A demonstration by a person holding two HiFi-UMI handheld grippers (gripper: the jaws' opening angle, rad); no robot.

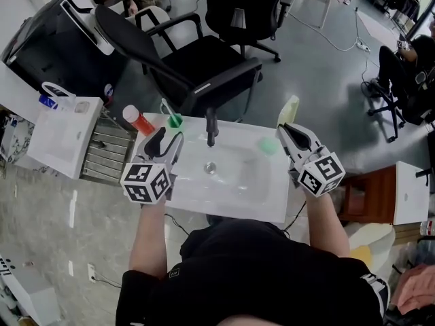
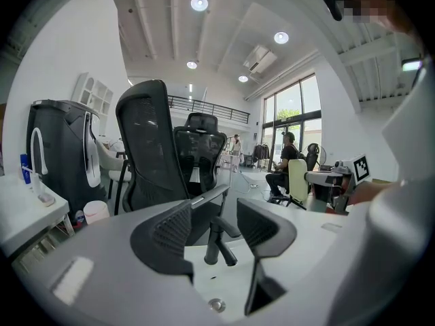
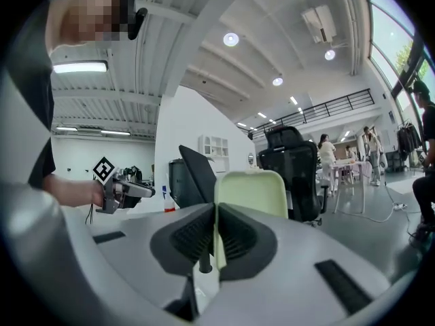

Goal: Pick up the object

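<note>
My right gripper point(image 1: 285, 129) is at the back right corner of the white sink basin point(image 1: 238, 199), shut on a pale yellow-green flat plastic piece point(image 1: 289, 109). In the right gripper view that piece point(image 3: 250, 190) stands upright, with its lower edge pinched between the two ribbed pads of the gripper point(image 3: 216, 216). At the basin's left side my left gripper point(image 1: 170, 138) hangs open with nothing between its fingers. Through its gap point(image 2: 216, 217) I see the black faucet point(image 2: 216, 240).
The black faucet point(image 1: 211, 126) stands at the back of the basin, above the drain point(image 1: 211, 168). A green cup point(image 1: 175, 120) and a red bottle point(image 1: 139, 121) are at the back left. A pale green item point(image 1: 267, 145) lies right of the faucet. A black office chair point(image 1: 183, 60) stands behind.
</note>
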